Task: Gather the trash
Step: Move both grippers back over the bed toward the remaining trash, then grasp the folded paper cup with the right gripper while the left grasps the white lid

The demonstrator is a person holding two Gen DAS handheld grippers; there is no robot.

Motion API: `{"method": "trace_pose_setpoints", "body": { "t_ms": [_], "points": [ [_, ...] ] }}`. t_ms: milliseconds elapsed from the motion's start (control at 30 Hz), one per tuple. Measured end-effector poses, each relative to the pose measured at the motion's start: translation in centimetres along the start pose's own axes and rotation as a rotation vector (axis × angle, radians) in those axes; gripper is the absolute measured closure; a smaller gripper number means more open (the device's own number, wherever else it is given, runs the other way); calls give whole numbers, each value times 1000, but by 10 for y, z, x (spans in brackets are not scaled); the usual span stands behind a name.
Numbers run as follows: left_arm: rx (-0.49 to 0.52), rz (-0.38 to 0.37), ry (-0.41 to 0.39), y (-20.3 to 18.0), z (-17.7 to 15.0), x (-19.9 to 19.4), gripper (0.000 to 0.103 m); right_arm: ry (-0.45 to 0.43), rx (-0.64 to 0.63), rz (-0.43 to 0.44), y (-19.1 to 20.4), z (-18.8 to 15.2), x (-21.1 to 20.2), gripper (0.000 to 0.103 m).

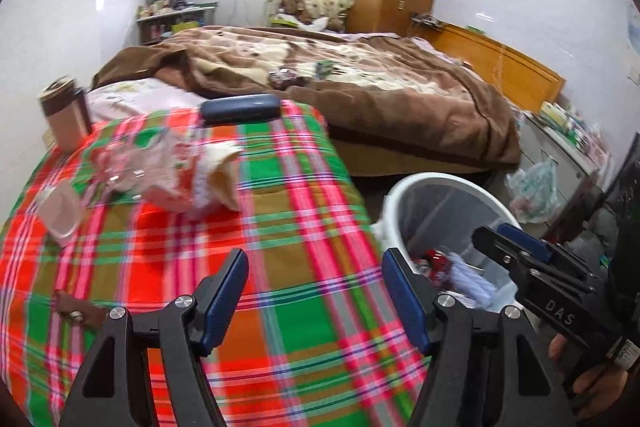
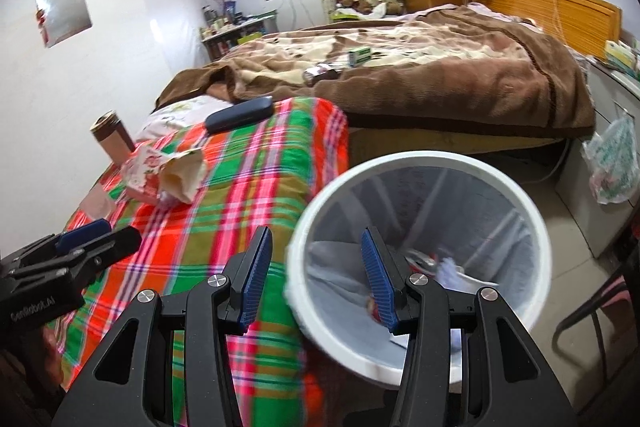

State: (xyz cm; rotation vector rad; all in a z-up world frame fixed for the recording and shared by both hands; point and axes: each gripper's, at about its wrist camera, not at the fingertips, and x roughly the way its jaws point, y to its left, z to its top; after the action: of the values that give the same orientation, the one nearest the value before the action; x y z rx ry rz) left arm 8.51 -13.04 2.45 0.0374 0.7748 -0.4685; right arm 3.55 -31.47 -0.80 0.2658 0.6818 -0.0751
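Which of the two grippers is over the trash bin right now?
The right gripper: its open jaws straddle the near rim of the white bin. The left gripper, also open and empty, hangs over the plaid cloth beside the bin.

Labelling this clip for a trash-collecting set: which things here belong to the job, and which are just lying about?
Job:
- white bin, some trash already inside
- crumpled floral wrapper on the plaid cloth
- clear plastic cup
- left claw, right claw, both open and empty

Lying about:
- blue case
- brown tumbler
- brown blanket
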Motion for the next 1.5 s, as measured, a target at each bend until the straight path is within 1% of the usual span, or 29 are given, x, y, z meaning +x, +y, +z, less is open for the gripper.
{"method": "trace_pose_setpoints", "body": {
  "t_ms": [500, 600, 800, 967, 1033, 1100, 1167, 1233, 1267, 1333, 1400, 1433, 1500],
  "points": [
    [-170, 153, -19, 113, -9, -22, 34, 33, -108, 104, 66, 4, 25, 55],
    [-201, 174, -25, 132, -10, -26, 34, 43, -124, 126, 77, 6, 31, 55],
    [-242, 226, -32, 169, -6, -30, 34, 53, -150, 168, 101, 18, 48, 55],
    [-273, 283, -43, 200, 0, -30, 34, 81, -150, 190, 118, 28, 72, 55],
    [-292, 304, -45, 214, 3, -27, 31, 80, -151, 204, 123, 32, 80, 55],
    [-333, 297, -55, 230, 7, -26, 29, 80, -147, 197, 127, 35, 86, 55],
    [-365, 311, -72, 244, 11, -24, 28, 82, -142, 192, 130, 37, 93, 53],
    [-376, 321, -63, 254, 15, -19, 27, 87, -133, 195, 130, 39, 99, 44],
    [-378, 315, -62, 258, 18, -16, 27, 90, -130, 196, 132, 40, 102, 43],
    [-398, 309, -53, 267, 22, -10, 27, 91, -114, 191, 132, 43, 108, 43],
    [-431, 287, -42, 276, 26, -2, 27, 96, -99, 191, 132, 45, 112, 43],
    [-450, 285, -39, 280, 29, 2, 27, 99, -95, 195, 132, 46, 115, 43],
    [-454, 289, -45, 284, 33, 6, 26, 98, -99, 189, 135, 47, 118, 42]
  ]
}}
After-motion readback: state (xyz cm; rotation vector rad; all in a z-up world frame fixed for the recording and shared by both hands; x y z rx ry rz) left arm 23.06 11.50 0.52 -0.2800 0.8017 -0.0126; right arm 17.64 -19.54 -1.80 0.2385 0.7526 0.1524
